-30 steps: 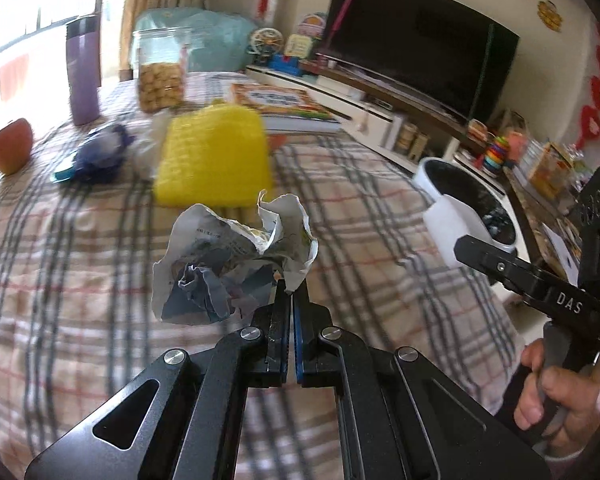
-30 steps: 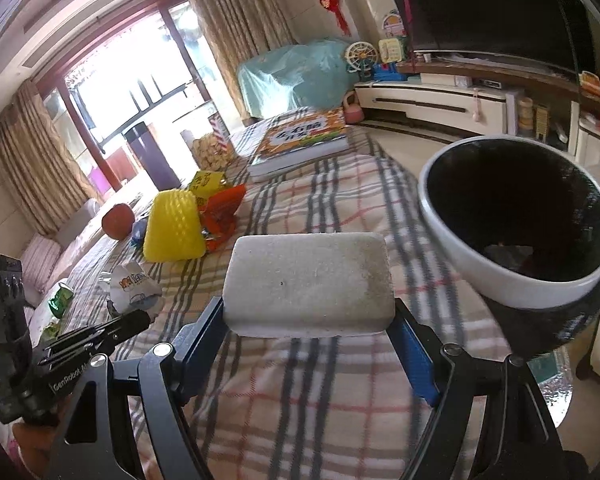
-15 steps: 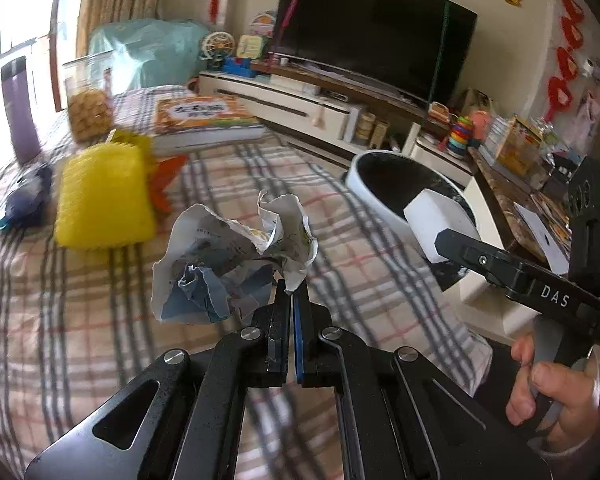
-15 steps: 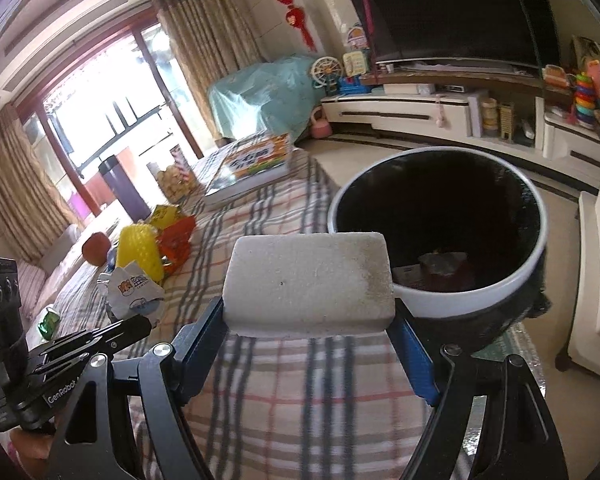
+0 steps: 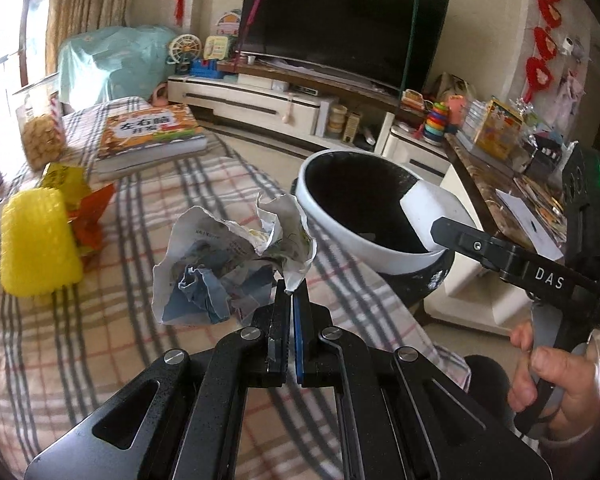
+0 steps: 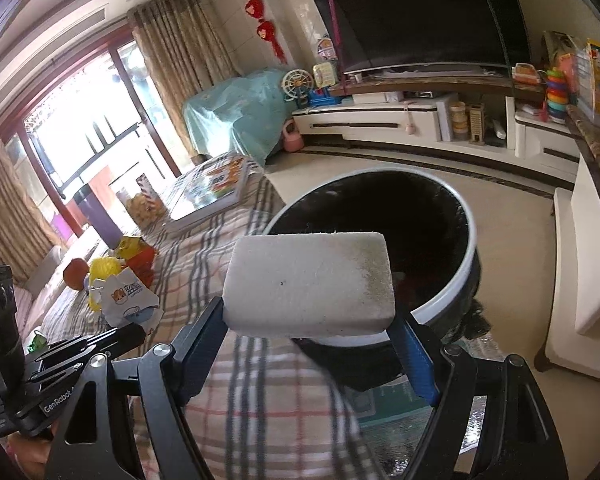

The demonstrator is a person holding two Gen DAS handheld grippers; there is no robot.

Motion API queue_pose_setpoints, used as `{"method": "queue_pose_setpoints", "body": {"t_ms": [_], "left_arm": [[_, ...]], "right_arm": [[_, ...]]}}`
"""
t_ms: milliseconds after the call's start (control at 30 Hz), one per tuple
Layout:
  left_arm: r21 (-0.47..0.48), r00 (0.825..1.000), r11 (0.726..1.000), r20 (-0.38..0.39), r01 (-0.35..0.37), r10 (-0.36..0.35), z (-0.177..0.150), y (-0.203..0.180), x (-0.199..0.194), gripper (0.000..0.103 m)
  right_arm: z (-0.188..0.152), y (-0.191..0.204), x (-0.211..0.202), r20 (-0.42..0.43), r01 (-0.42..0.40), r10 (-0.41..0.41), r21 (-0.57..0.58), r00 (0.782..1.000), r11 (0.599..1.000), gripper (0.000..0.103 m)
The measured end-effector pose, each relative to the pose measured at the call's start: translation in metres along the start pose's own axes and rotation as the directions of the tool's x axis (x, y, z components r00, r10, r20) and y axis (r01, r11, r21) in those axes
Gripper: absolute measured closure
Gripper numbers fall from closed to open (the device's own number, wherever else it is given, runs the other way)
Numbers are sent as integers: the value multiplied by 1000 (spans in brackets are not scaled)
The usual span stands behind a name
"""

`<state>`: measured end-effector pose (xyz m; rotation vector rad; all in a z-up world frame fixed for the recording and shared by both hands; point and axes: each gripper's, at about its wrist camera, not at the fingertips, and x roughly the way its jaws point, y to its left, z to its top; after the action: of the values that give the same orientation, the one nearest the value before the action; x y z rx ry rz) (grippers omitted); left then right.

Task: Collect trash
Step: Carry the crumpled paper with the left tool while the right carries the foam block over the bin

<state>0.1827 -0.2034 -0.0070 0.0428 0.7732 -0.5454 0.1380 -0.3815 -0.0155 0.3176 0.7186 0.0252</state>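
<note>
Crumpled printed paper [image 5: 236, 264] hangs pinched by one edge in the left gripper [image 5: 290, 300], jaws pressed together on it, above the plaid tablecloth [image 5: 100, 340] just beside the white-rimmed black bin [image 5: 364, 216]. White foam block [image 6: 310, 284] sits clamped across its width between the wide-set jaws of the right gripper [image 6: 312, 320], at the bin's near rim [image 6: 464, 272]. Yellow mesh wad [image 5: 36, 244], orange wrapper [image 5: 94, 216], book [image 5: 150, 136] and snack jar [image 5: 40, 128] lie farther back on the cloth.
</note>
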Motion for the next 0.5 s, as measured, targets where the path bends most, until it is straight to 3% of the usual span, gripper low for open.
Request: {"method": "queue_pose_setpoints", "body": {"t_ms": [500], "left_arm": [[75,999,996,-19,52,-51,32,-43,32,102]], "right_arm": [[16,-31,7,-12,19,-19,25,1000,1000,22]]}}
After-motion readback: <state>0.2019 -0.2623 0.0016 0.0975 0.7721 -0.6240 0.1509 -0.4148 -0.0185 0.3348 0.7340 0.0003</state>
